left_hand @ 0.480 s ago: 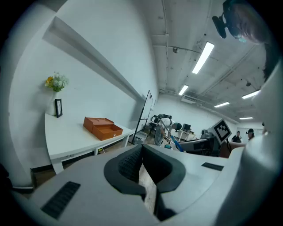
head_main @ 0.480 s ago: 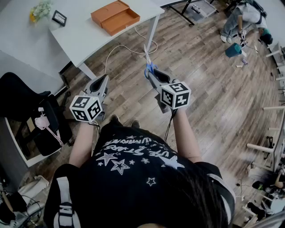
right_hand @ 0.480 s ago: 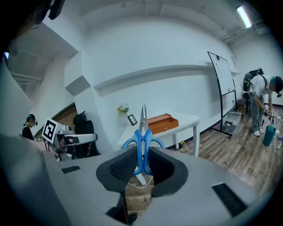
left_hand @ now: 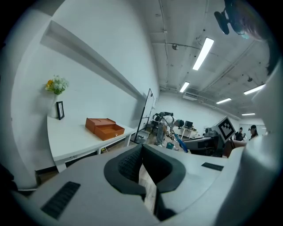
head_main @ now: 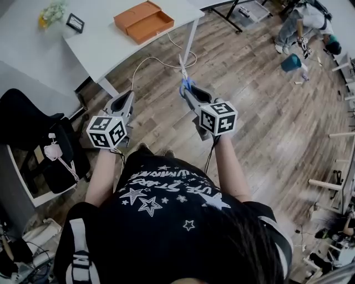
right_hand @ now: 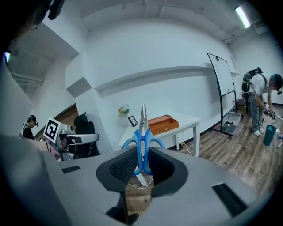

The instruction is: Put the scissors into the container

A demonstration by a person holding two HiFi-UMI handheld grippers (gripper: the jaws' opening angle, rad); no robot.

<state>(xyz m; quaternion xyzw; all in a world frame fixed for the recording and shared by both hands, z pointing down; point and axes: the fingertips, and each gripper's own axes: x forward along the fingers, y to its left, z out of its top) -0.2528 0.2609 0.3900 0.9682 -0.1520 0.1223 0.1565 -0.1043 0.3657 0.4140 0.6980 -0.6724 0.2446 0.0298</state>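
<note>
Blue-handled scissors (head_main: 183, 75) stand blades-up in my right gripper (head_main: 187, 89), which is shut on their handles. In the right gripper view the scissors (right_hand: 142, 141) sit between the dark pads of the right gripper (right_hand: 142, 170), blades pointing toward the table. The orange container (head_main: 144, 21), an open box with its lid beside it, lies on the white table (head_main: 105, 47) ahead; it also shows as the container (right_hand: 162, 124) and the container (left_hand: 104, 128). My left gripper (head_main: 123, 102) hangs over the wooden floor, jaws together on nothing, seen too as the left gripper (left_hand: 142, 170).
A vase of flowers (head_main: 51, 12) and a small picture frame (head_main: 74, 23) stand at the table's far left. A white cable (head_main: 161, 61) loops on the floor by the table leg. A black chair (head_main: 33, 127) is at left. A person (head_main: 302, 22) bends over a teal bucket (head_main: 290, 62) far right.
My left gripper has risen slightly and edged forward. The right gripper with the scissors has barely moved.
</note>
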